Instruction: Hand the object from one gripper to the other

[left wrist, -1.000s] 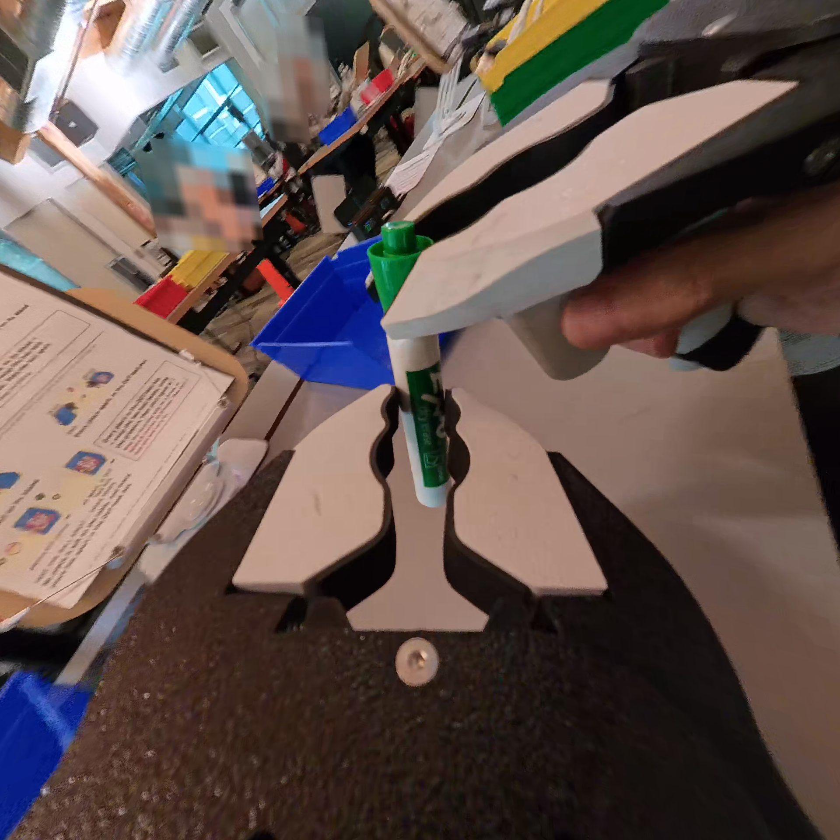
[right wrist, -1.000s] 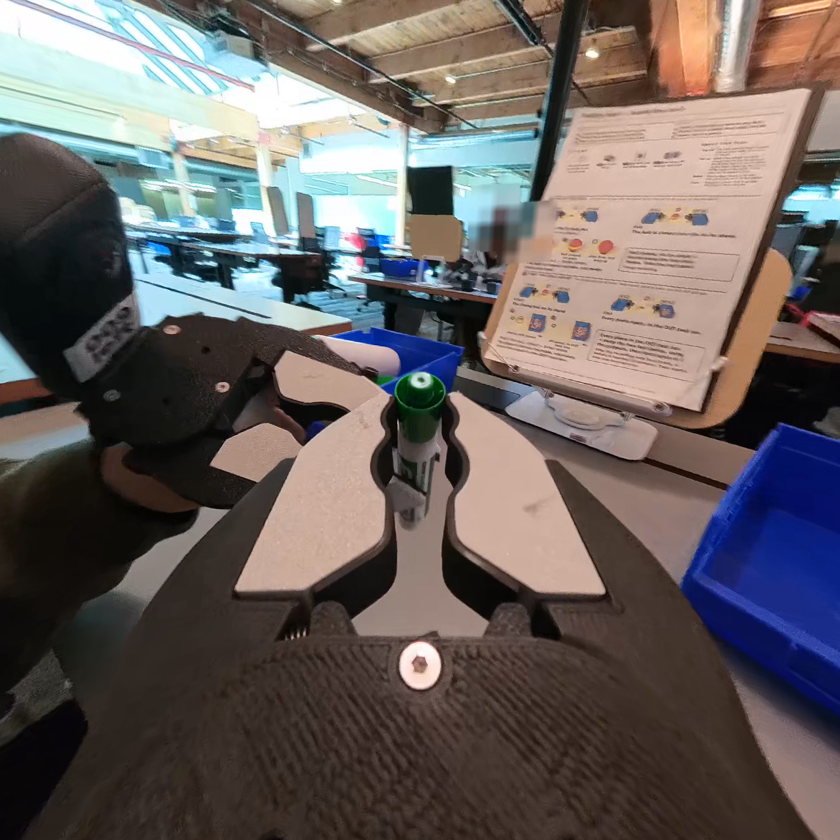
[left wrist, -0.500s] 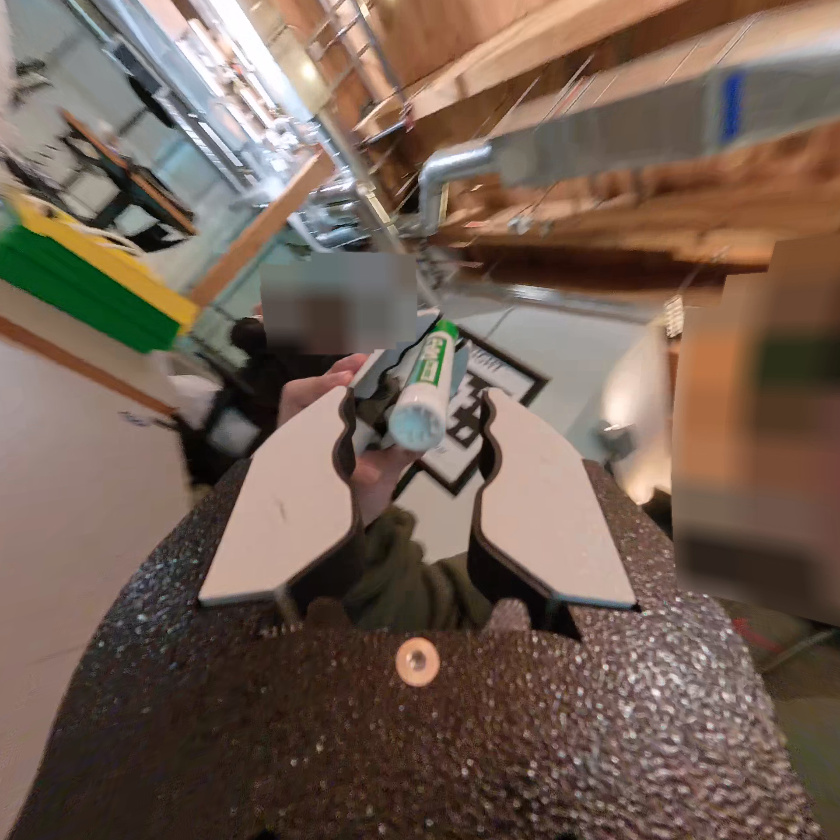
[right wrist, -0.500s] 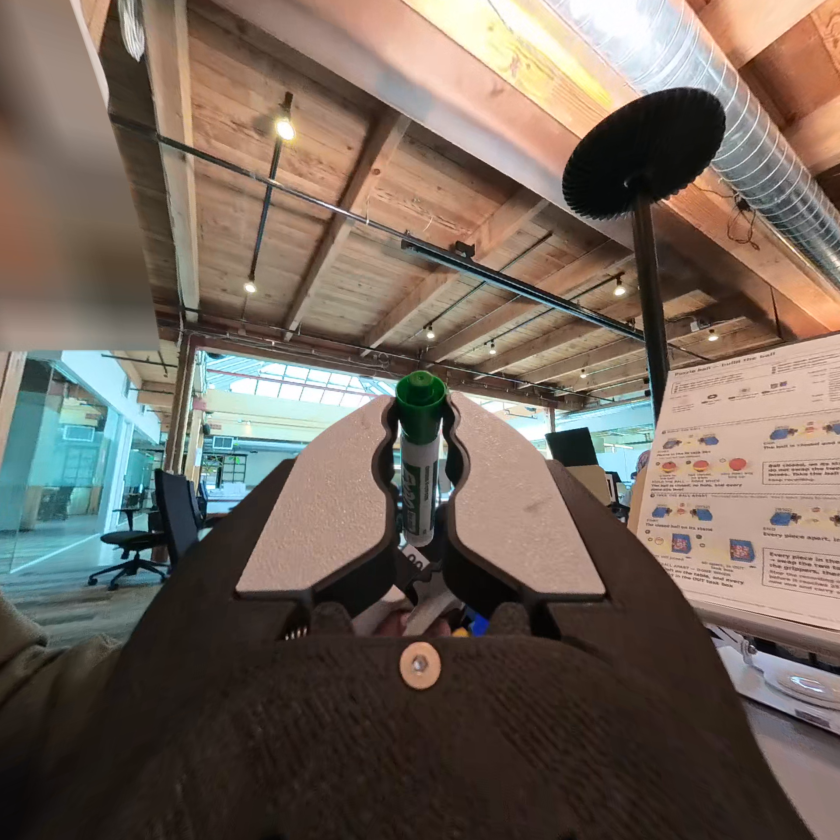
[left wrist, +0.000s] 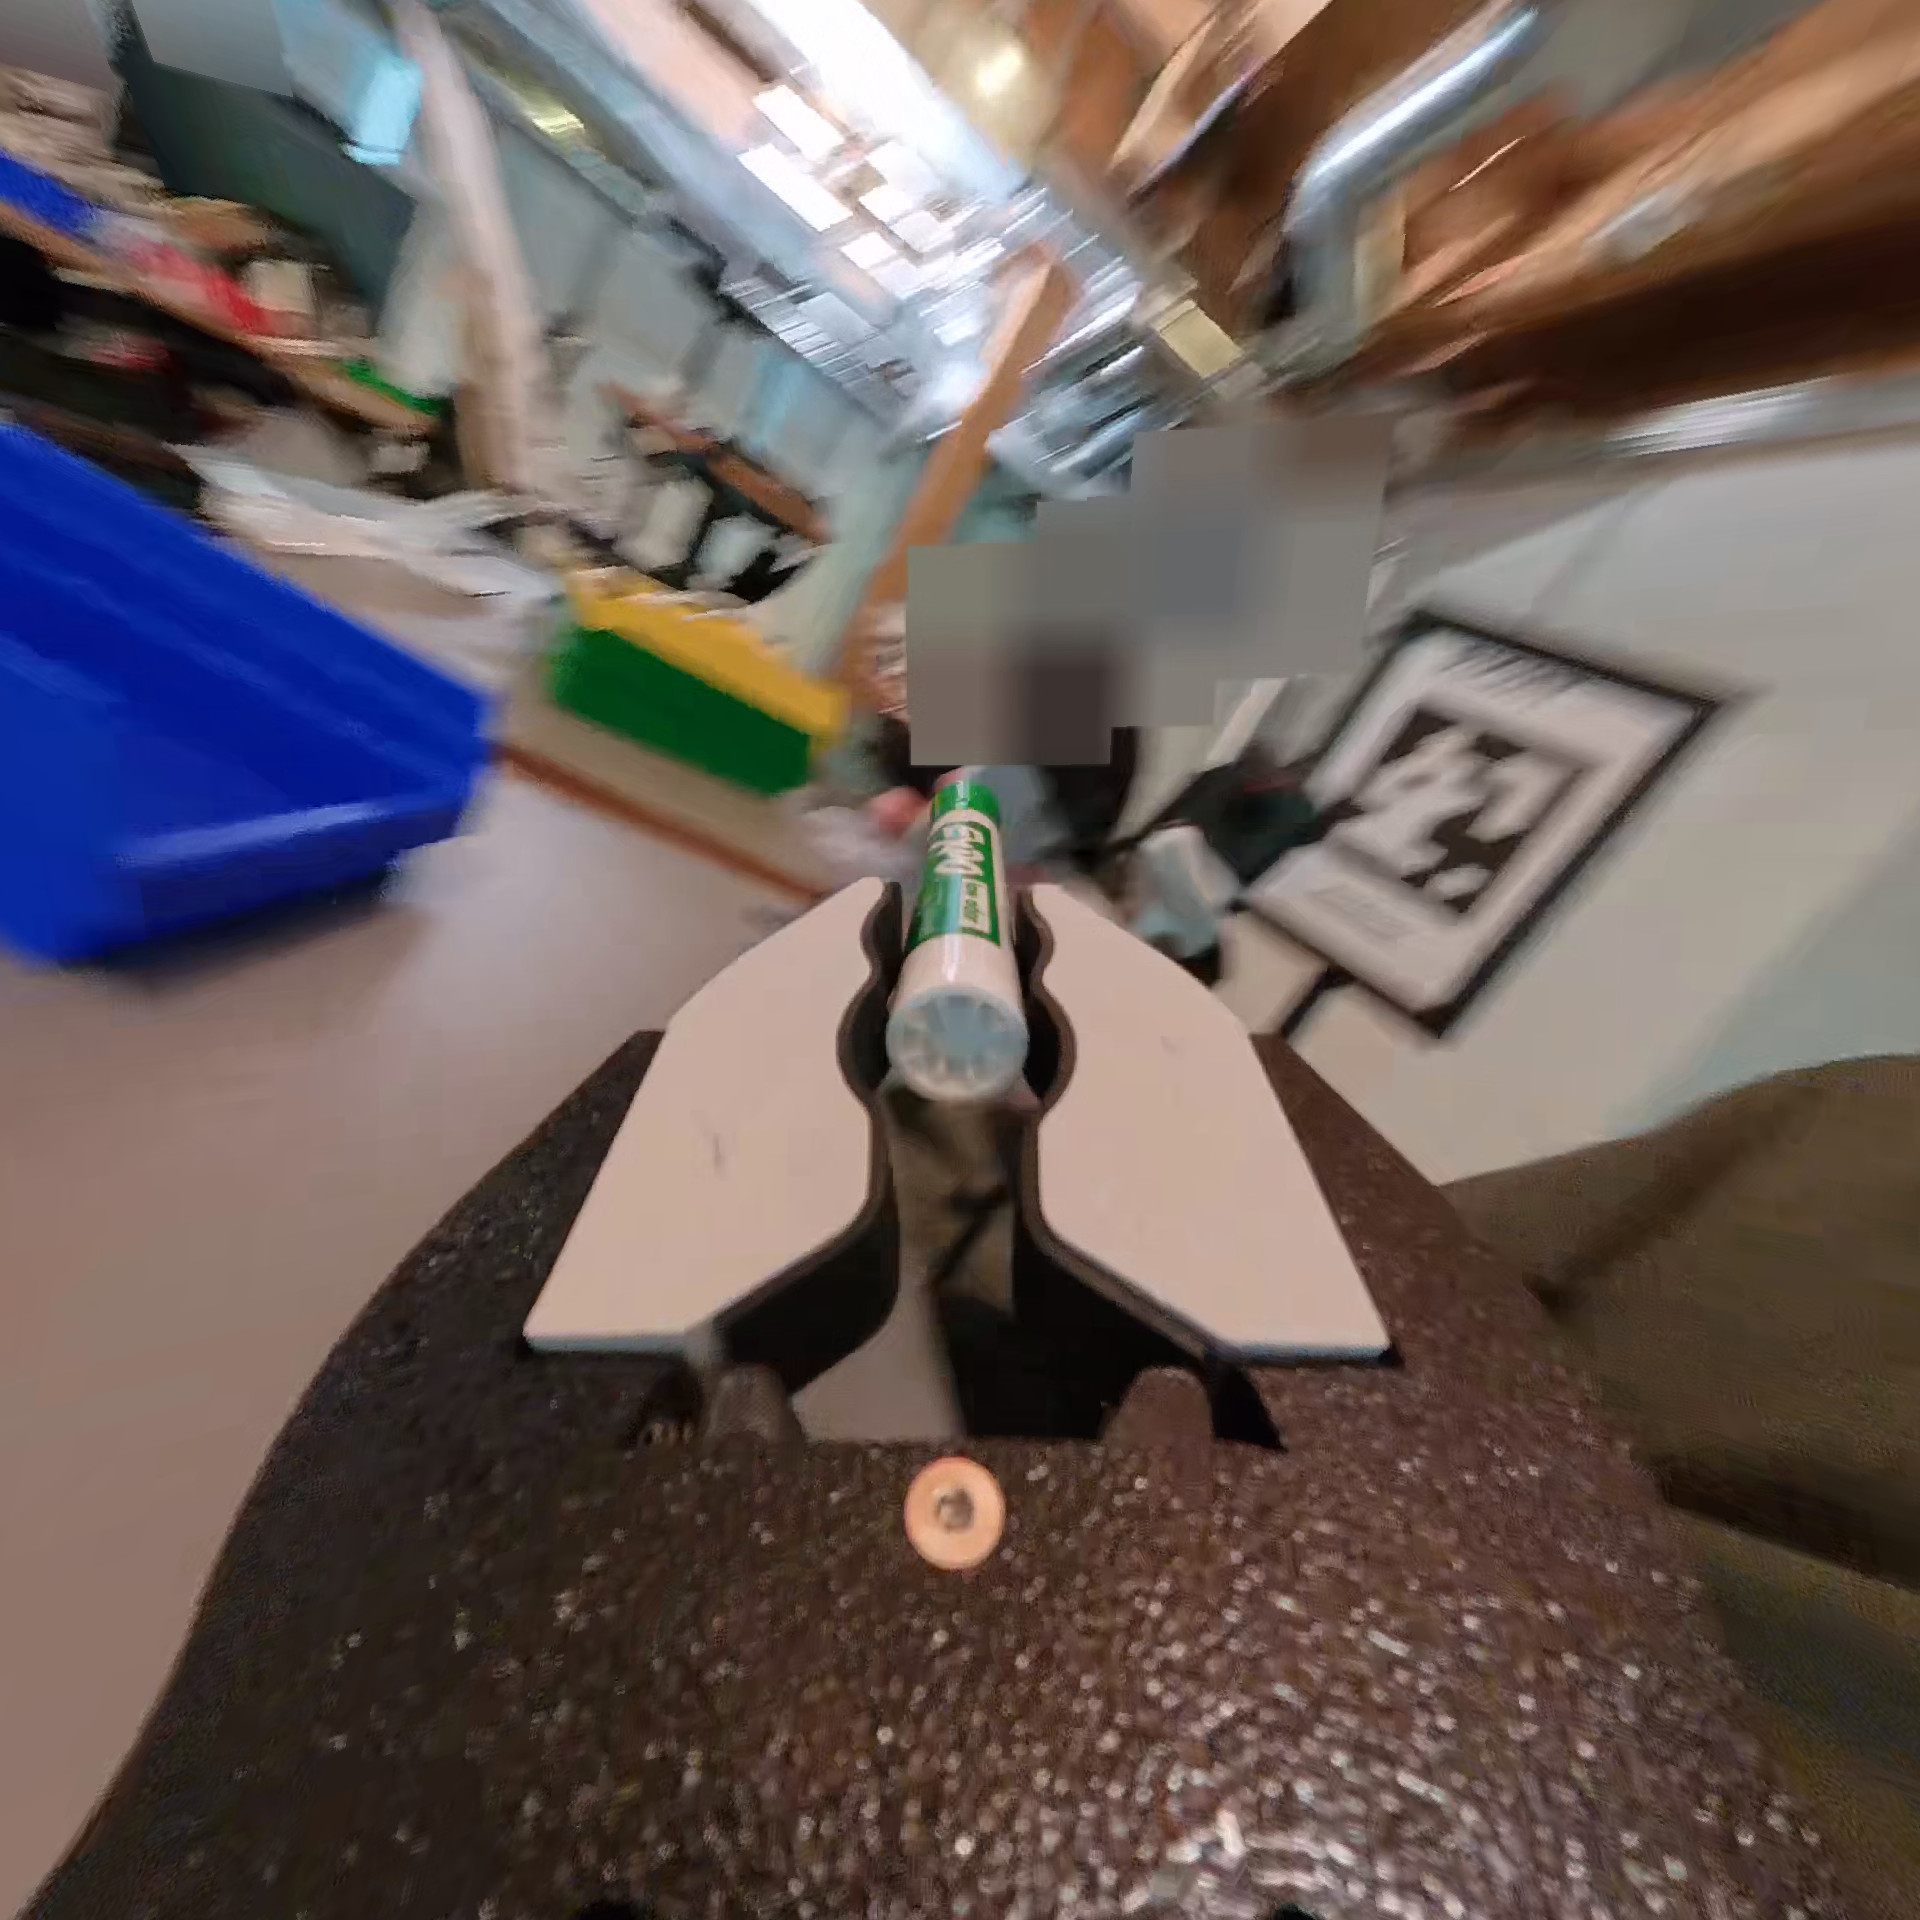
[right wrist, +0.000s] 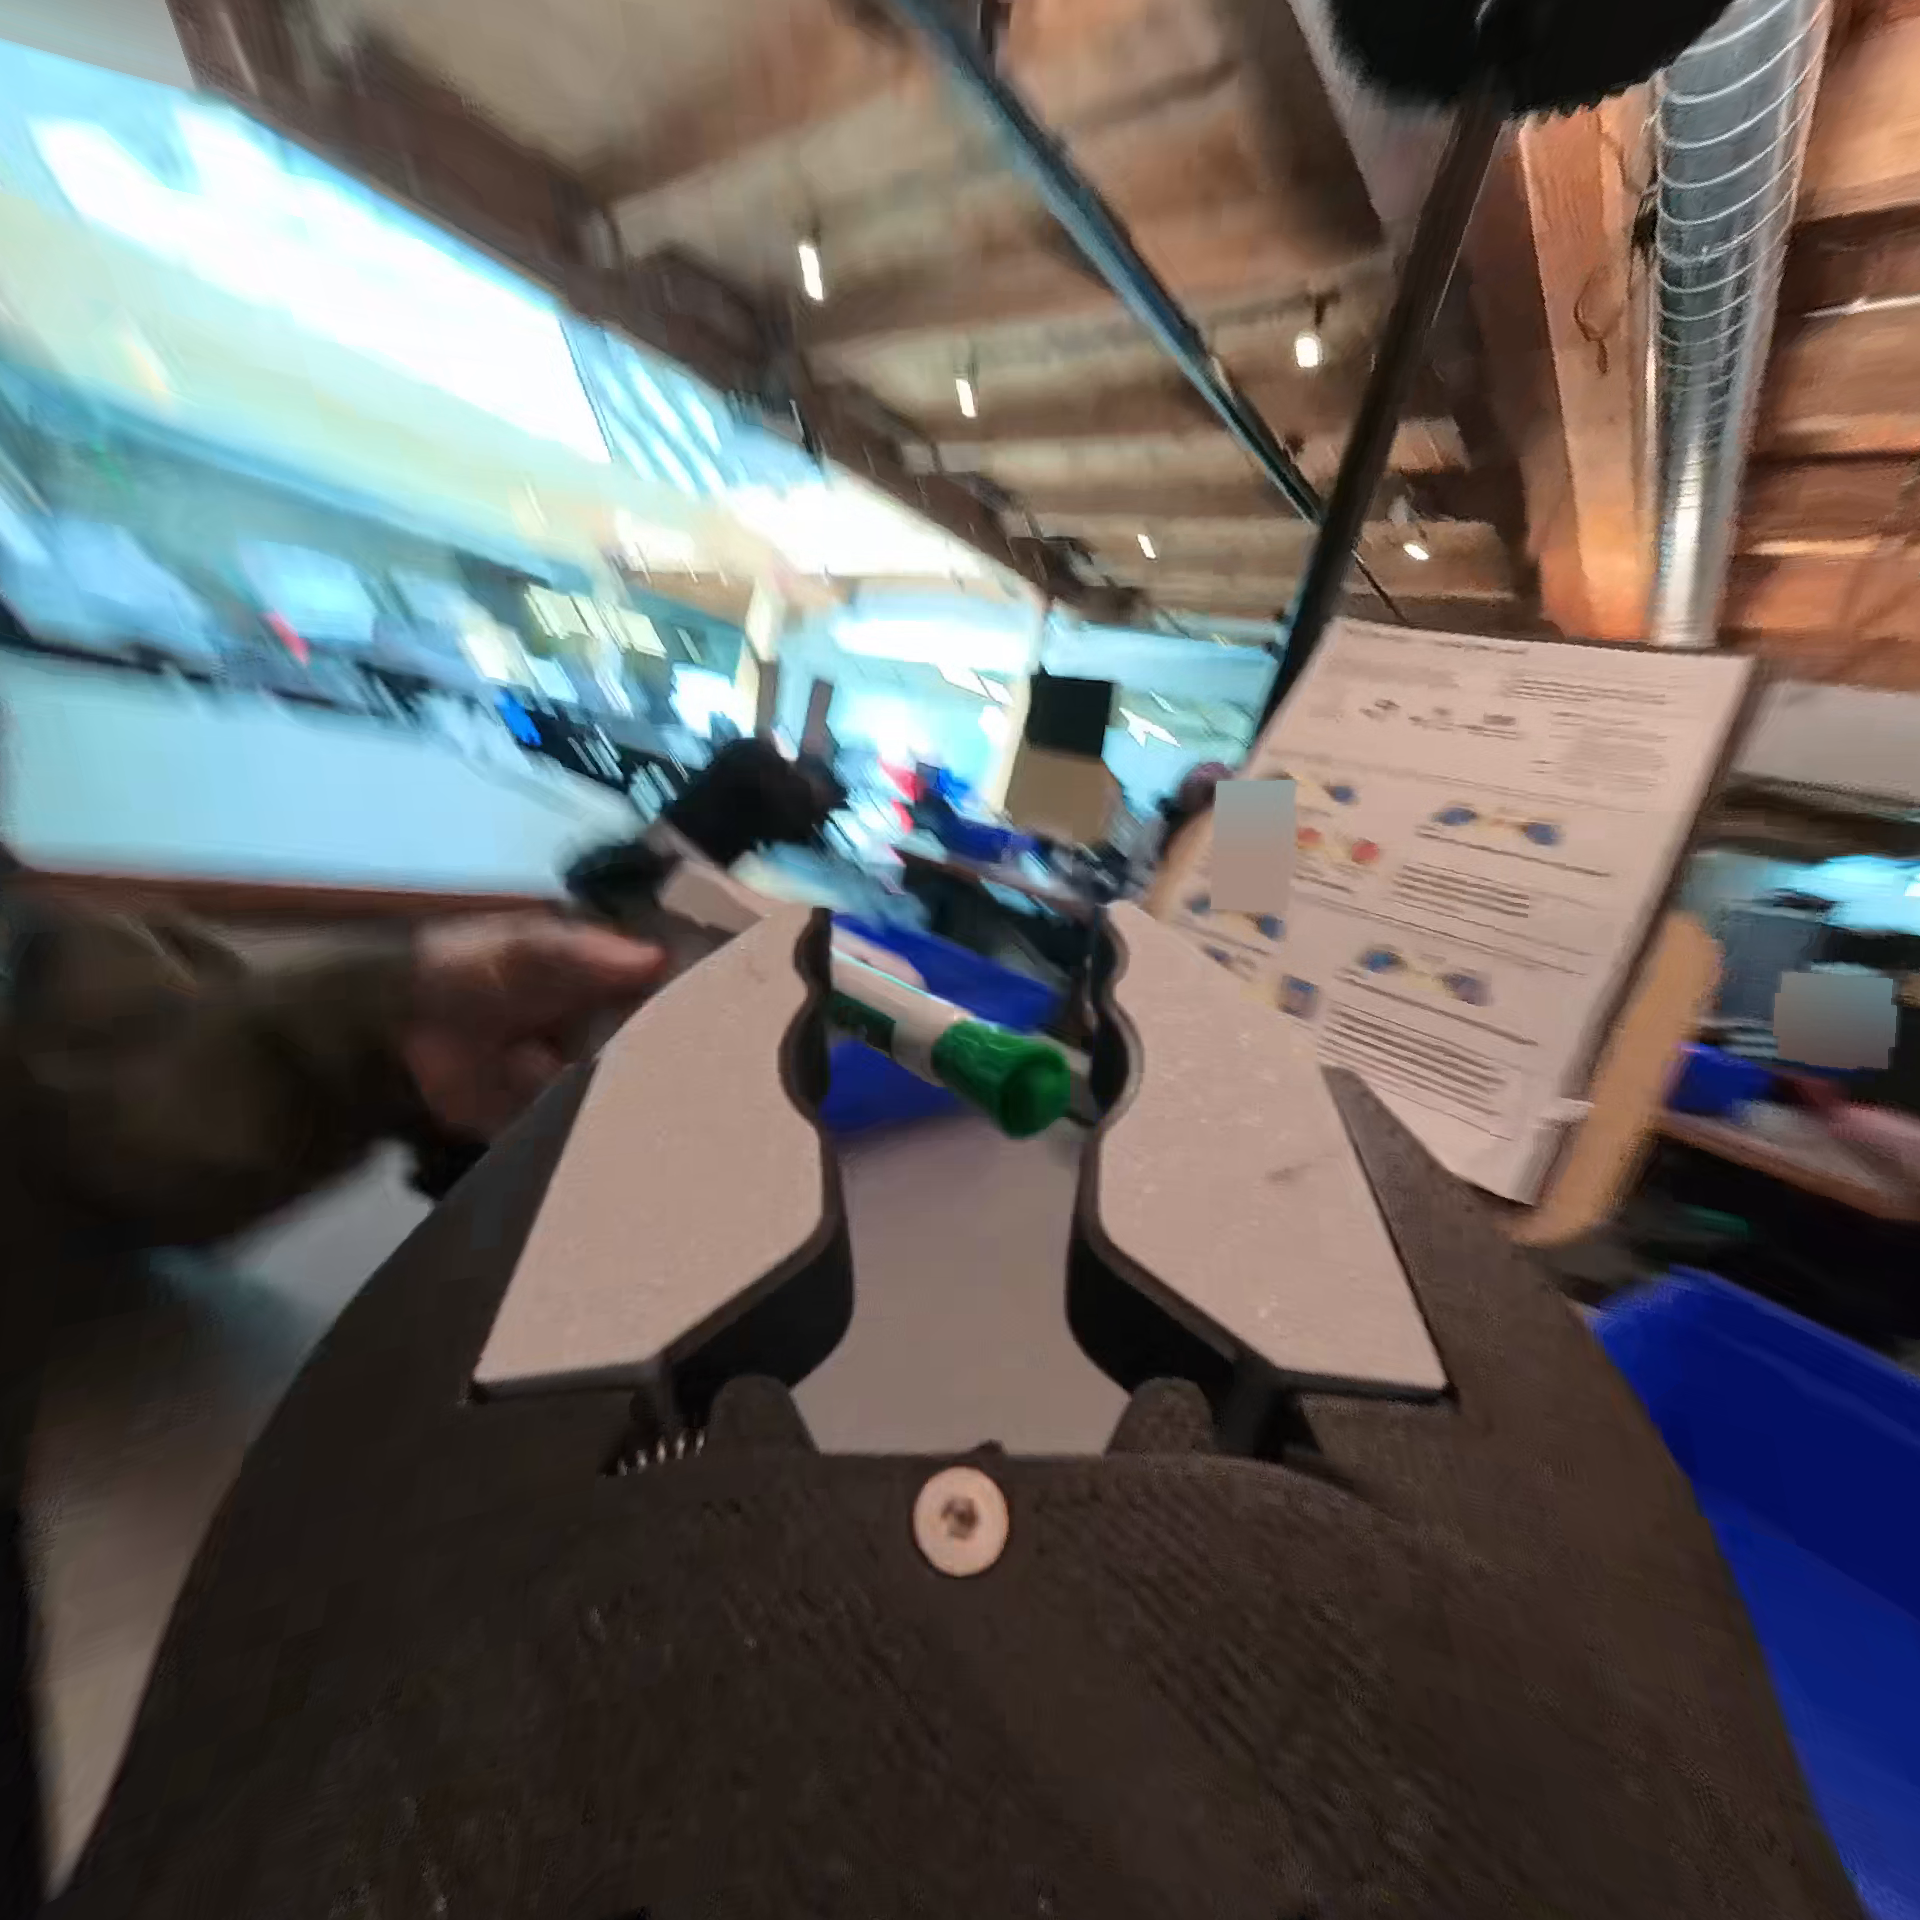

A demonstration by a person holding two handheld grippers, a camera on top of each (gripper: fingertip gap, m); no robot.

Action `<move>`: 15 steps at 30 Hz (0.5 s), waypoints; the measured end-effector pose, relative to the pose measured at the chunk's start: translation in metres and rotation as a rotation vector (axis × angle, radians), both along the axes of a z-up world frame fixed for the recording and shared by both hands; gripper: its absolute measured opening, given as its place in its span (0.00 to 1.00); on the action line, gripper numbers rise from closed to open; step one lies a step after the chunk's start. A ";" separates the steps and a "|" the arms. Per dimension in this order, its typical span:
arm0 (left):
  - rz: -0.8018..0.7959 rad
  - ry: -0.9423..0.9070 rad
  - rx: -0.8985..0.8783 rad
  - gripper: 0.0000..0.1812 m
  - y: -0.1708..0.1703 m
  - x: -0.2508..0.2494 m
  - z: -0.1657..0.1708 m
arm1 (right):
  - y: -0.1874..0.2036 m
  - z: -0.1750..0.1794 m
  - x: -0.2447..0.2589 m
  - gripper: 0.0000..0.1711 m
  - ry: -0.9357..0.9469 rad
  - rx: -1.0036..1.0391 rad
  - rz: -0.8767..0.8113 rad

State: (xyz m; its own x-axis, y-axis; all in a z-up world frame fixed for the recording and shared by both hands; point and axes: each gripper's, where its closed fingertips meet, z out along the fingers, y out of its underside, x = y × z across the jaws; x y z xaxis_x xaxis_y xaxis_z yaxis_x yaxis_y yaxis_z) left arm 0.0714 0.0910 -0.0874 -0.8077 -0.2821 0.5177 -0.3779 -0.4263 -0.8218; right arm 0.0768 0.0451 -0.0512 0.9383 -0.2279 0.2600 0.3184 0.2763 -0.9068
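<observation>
One green marker (left wrist: 954,971) sits pinched in the closed jaws of the left gripper (left wrist: 952,935), white end near the camera, while the right gripper (right wrist: 958,997) has its jaws open around the cap, probably letting go.

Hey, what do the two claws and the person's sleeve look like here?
Both claws share one design. The left claw has a rough, speckled dark-brown body, flat pale-grey fingers with wavy black-edged inner profiles, and a copper-coloured screw at centre. The right claw is textured black with a silver screw. The sleeve is olive green.
</observation>
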 end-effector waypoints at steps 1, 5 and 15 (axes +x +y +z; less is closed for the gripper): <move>0.090 0.007 0.112 0.11 0.009 0.008 -0.010 | 0.002 -0.007 0.004 0.32 -0.099 -0.102 -0.094; 0.279 0.052 0.283 0.12 0.034 0.018 -0.017 | 0.015 -0.045 0.020 0.38 -0.502 -0.488 -0.412; 0.416 0.036 0.564 0.11 0.012 0.014 -0.018 | 0.047 -0.067 0.042 0.10 -0.801 -0.600 -0.780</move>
State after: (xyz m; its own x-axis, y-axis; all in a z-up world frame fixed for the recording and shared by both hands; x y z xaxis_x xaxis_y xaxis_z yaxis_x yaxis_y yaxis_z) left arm 0.0855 0.1034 -0.1055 -0.5596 -0.7973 0.2262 -0.3075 -0.0537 -0.9500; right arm 0.1191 0.0921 -0.1179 0.1413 -0.2970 0.9444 0.7260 -0.6174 -0.3028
